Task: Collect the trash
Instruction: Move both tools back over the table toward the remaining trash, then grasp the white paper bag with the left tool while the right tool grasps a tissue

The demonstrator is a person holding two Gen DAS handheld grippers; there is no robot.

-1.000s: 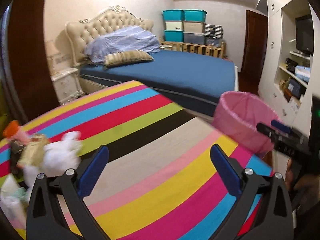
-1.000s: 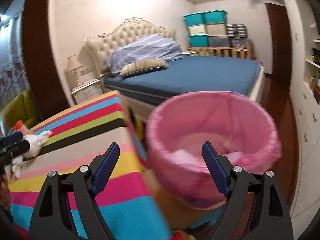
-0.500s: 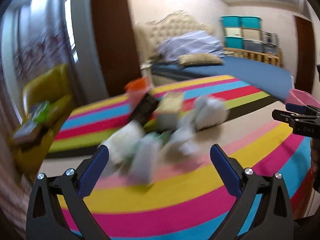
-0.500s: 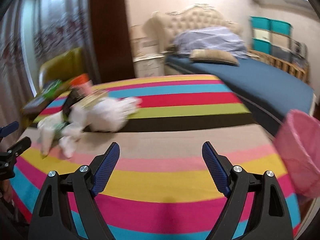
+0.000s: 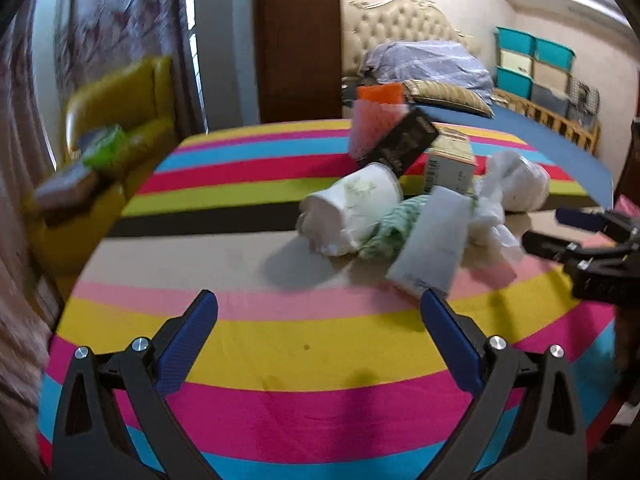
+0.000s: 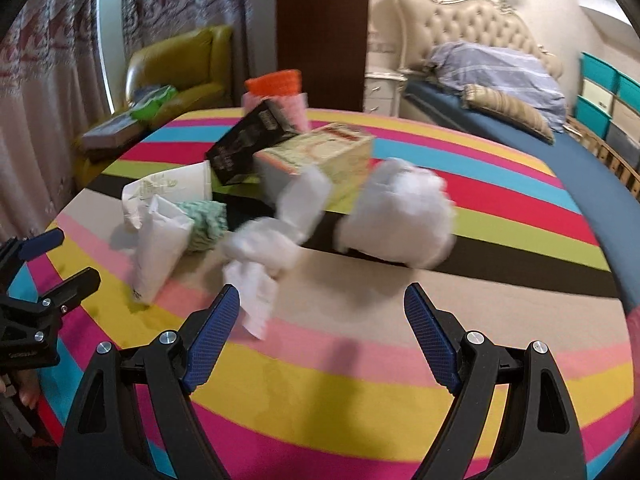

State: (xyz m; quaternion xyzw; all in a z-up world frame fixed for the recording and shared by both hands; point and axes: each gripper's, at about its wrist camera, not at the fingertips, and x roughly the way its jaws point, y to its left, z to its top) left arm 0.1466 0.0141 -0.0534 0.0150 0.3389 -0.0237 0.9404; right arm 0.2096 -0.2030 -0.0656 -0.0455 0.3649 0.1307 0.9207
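A heap of trash lies on the striped table point(image 5: 280, 344): a crumpled white paper cup point(image 5: 352, 208), a white packet point(image 5: 432, 248), a green mesh wad point(image 5: 390, 226), a black box point(image 5: 400, 140), a tan carton point(image 5: 450, 164), white crumpled bags point(image 5: 514, 186) and an orange-topped pink item point(image 5: 378, 116). My left gripper point(image 5: 318, 340) is open and empty, short of the heap. My right gripper point(image 6: 322, 330) is open and empty, close to a crumpled white tissue point(image 6: 256, 268) and a white bag point(image 6: 400, 216). The pink bin shows only as a sliver point(image 5: 628, 204).
A yellow armchair point(image 5: 116, 120) with a green pack stands left of the table. A blue bed point(image 6: 520, 120) with pillows and a tufted headboard is behind. Teal storage boxes point(image 5: 534, 62) are stacked at the far wall.
Both grippers swung left from the pink bin to face the trash heap and moved closer to it. Both stayed open and empty.
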